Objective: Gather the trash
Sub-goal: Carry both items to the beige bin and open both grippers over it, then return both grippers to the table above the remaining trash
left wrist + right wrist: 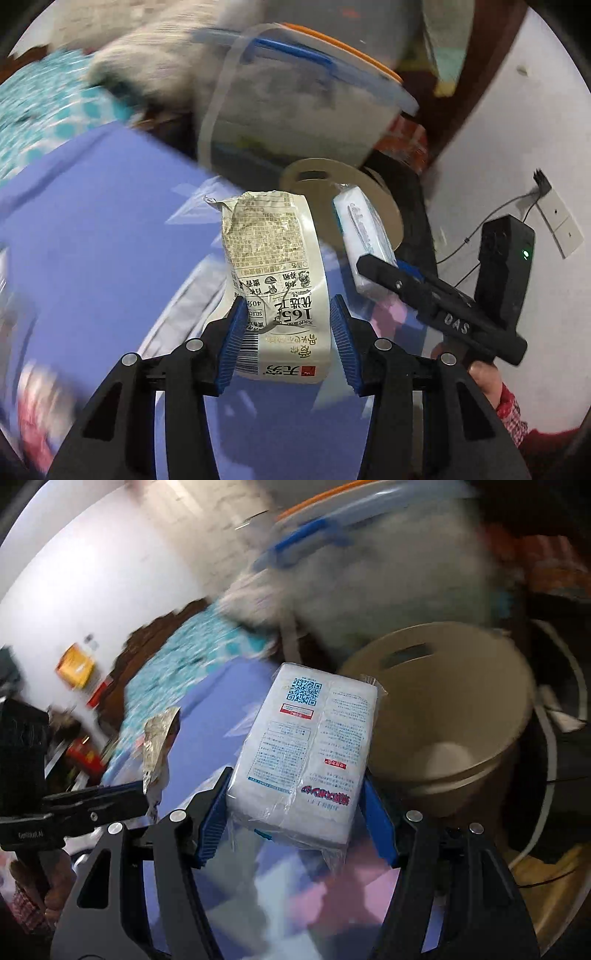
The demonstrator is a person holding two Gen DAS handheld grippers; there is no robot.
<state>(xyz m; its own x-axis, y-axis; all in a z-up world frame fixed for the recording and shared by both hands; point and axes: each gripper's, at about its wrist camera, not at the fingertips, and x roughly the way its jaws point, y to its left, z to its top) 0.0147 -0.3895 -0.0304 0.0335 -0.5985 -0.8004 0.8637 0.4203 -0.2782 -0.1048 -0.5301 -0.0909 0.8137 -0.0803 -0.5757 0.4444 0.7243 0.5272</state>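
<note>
My left gripper (288, 332) is shut on a crumpled cream food wrapper (275, 273) with black print, held up above the purple cloth (92, 229). My right gripper (295, 812) is shut on a white plastic-wrapped tissue pack (306, 753) with a QR code. The pack also shows in the left wrist view (364, 236), and the wrapper in the right wrist view (159, 746). A tan round bin (461, 716) stands open just right of the pack; it also shows in the left wrist view (332, 177) beyond both items.
A clear storage box with blue latches and orange lid (303, 107) stands behind the bin. A teal patterned cloth (40, 110) lies far left. A white wall with a socket and cable (554, 210) is at right. The background is motion-blurred.
</note>
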